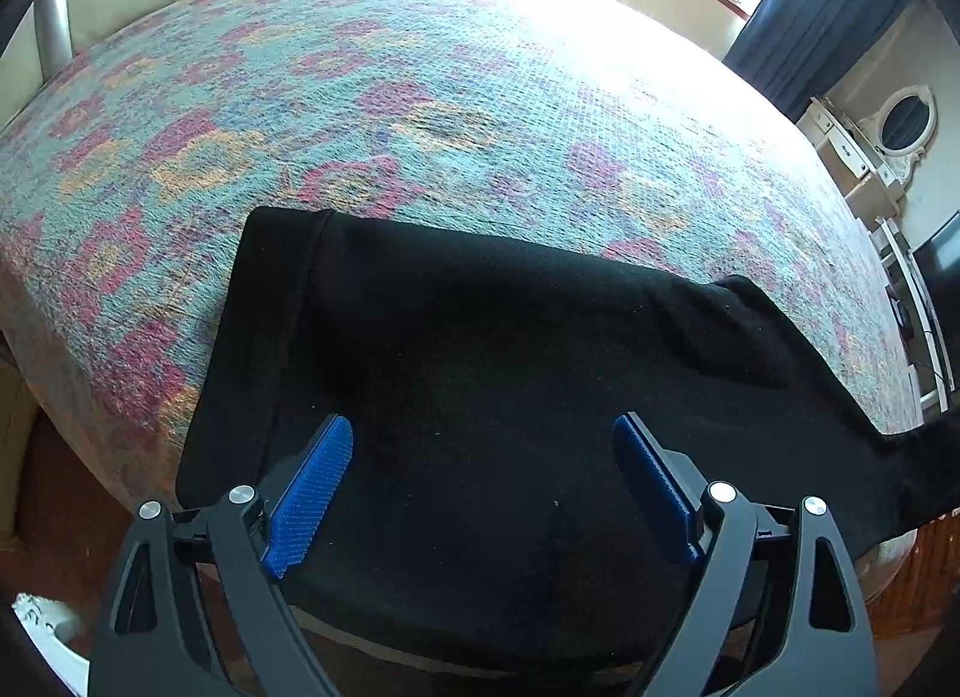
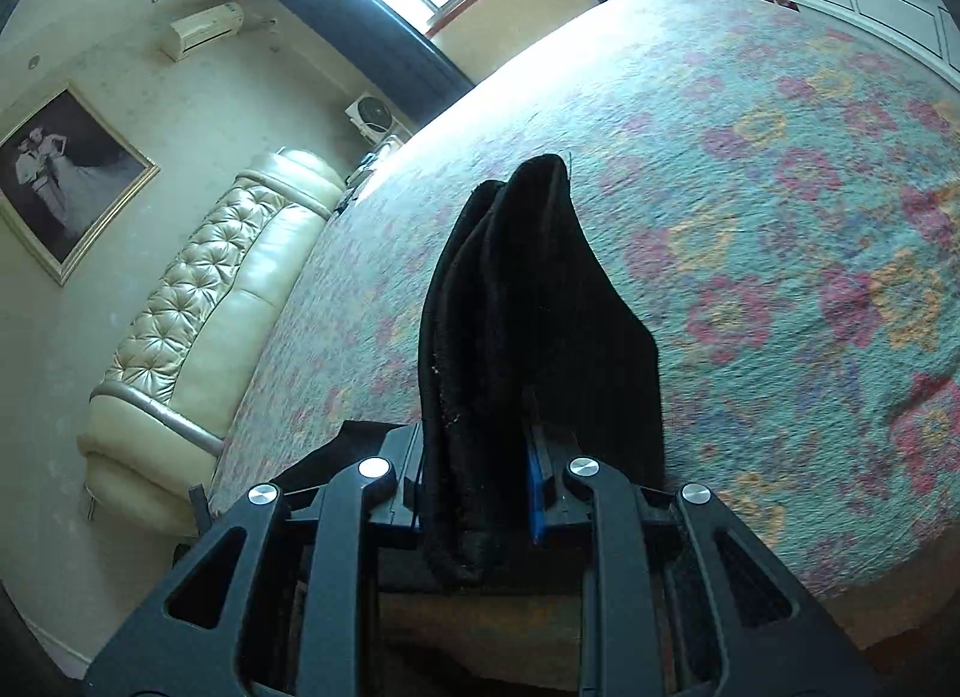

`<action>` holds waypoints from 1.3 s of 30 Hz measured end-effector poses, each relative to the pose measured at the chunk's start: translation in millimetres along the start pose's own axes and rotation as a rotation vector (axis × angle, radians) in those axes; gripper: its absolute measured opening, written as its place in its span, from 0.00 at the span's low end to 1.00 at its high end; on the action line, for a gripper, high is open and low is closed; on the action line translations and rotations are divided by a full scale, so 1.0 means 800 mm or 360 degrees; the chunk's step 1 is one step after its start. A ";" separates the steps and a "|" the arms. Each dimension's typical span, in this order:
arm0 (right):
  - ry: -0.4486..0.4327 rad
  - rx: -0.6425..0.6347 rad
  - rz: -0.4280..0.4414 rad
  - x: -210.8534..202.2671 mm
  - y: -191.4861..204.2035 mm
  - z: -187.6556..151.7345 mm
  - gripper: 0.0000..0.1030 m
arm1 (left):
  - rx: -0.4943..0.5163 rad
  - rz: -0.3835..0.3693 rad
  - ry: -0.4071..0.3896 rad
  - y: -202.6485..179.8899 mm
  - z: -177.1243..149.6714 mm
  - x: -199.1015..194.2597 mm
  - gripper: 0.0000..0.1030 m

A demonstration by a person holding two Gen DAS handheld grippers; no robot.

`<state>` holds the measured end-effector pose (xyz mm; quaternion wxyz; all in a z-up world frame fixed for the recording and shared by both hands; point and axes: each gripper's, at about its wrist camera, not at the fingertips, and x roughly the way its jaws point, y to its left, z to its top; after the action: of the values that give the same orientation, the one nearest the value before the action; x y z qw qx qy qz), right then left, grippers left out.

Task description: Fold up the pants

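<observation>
Right gripper [image 2: 474, 493] is clamped on a bunched end of the black pants [image 1: 480, 373], lifting it so I can carry it over (probably the leg end). Left gripper [image 1: 483, 493] hovers wide apart, empty, above the rest lying on the bed [image 1: 420, 66].

Fuzzy matt black cloth pants [image 1: 480, 361], coarse woven bedspread [image 1: 420, 96], glossy tufted leather headboard [image 2: 198, 301]
</observation>
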<state>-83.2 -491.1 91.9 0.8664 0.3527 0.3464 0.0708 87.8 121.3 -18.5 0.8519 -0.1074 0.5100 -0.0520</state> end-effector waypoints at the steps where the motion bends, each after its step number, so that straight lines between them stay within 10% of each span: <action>1: 0.0028 -0.0034 0.0014 0.020 0.028 -0.004 0.22 | 0.0025 0.0022 -0.0019 -0.002 0.000 -0.005 0.85; 8: 0.0307 -0.0328 -0.0109 0.166 0.148 -0.080 0.22 | 0.0066 0.0017 -0.0085 -0.010 -0.003 -0.026 0.85; 19: 0.0566 -0.0583 -0.0393 0.310 0.203 -0.208 0.22 | 0.0095 0.0021 -0.0026 -0.014 -0.009 -0.010 0.85; 23: 0.0553 -0.0594 -0.0416 0.317 0.206 -0.224 0.33 | 0.0117 0.0019 -0.0016 -0.018 -0.010 -0.007 0.85; 31: 0.0652 -0.0535 -0.0007 0.303 0.234 -0.249 0.63 | 0.0131 0.0025 0.0001 -0.019 -0.012 -0.003 0.85; 35: 0.0584 -0.0491 0.0214 0.253 0.231 -0.215 0.63 | 0.0104 0.0021 0.0009 -0.014 -0.011 -0.002 0.85; 39: 0.0331 -0.0466 0.0133 0.181 0.178 -0.140 0.71 | 0.0054 -0.0012 0.0021 -0.009 -0.010 -0.001 0.85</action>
<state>-30.3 -269.8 48.9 0.8643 0.2276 0.4051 0.1926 80.6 113.6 -19.4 0.8499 -0.0947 0.5143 -0.0645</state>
